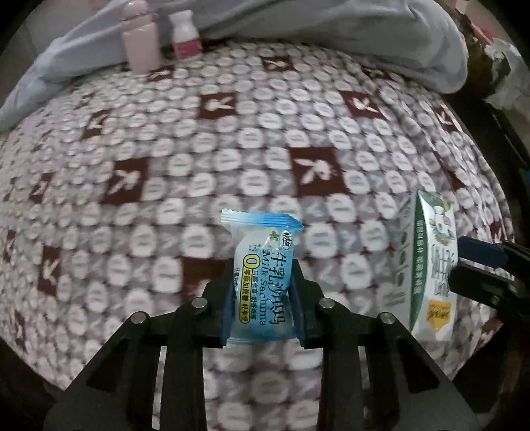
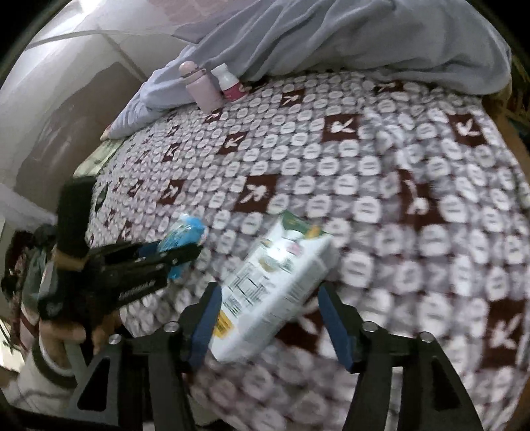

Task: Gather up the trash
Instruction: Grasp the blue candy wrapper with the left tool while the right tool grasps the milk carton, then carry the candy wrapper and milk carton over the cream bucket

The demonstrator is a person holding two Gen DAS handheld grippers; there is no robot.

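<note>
My left gripper point(image 1: 263, 298) is shut on a blue snack wrapper point(image 1: 261, 265) marked Milk Sachima, held upright above the patterned bedspread point(image 1: 232, 139). The wrapper also shows in the right wrist view point(image 2: 184, 233), with the left gripper point(image 2: 179, 255) at the left. My right gripper point(image 2: 268, 318) is closed around a white and green drink carton point(image 2: 275, 288), which lies tilted between the blue pads. The carton also shows at the right of the left wrist view point(image 1: 427, 265), with the right gripper point(image 1: 463, 268) beside it.
A pink bottle point(image 1: 139, 36) and a small white bottle with a pink label point(image 1: 185, 33) stand at the far side of the bed, against a grey-blue quilt point(image 1: 331, 23). They also show in the right wrist view: the pink bottle point(image 2: 198, 86), the white bottle point(image 2: 230, 83). A wall point(image 2: 49, 83) runs along the left.
</note>
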